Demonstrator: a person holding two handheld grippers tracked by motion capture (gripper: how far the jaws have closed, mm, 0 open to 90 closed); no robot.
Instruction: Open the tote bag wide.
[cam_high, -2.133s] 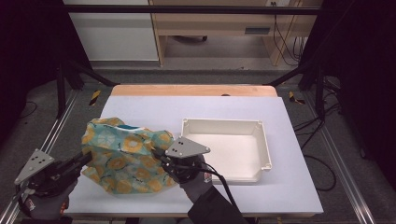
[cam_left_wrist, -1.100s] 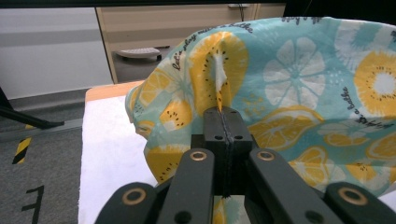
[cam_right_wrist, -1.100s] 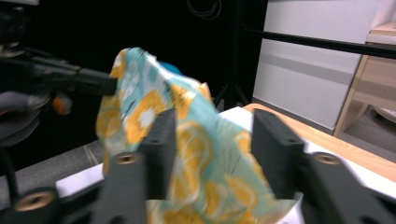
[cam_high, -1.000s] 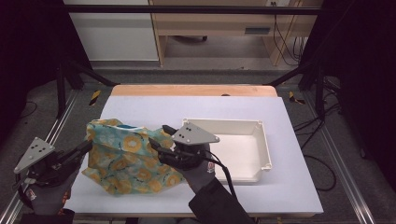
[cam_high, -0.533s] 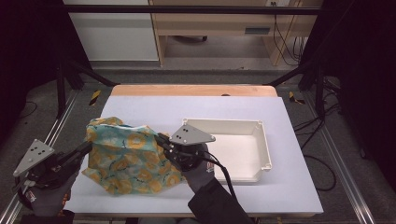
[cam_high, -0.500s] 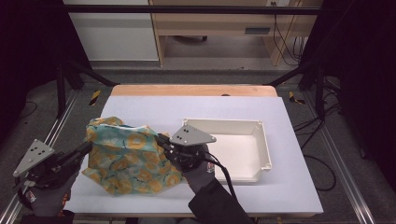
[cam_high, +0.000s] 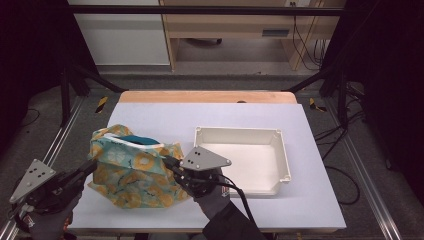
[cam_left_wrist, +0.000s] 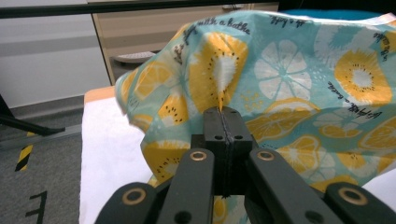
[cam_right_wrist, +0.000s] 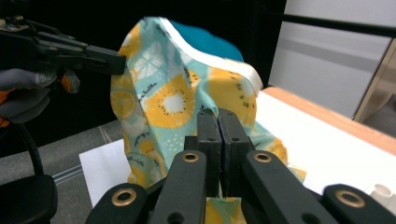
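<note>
**Jaws pinched on the fruit-print cloth**

The right gripper (cam_right_wrist: 220, 116) has its two black jaws pressed together on a fold of the cloth (cam_right_wrist: 173, 98), a teal fabric printed with yellow citrus slices. The cloth stands up in a peak, with a white hem and a blue lining at the top. At upper left the left gripper (cam_right_wrist: 112, 63) touches the cloth's edge, apparently gripping it. A white table (cam_right_wrist: 327, 144) lies below.

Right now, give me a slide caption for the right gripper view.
Right hand-held gripper pinches the citrus-print fabric bag, jaws closed, while the left hand-held gripper grips its far side.
</note>
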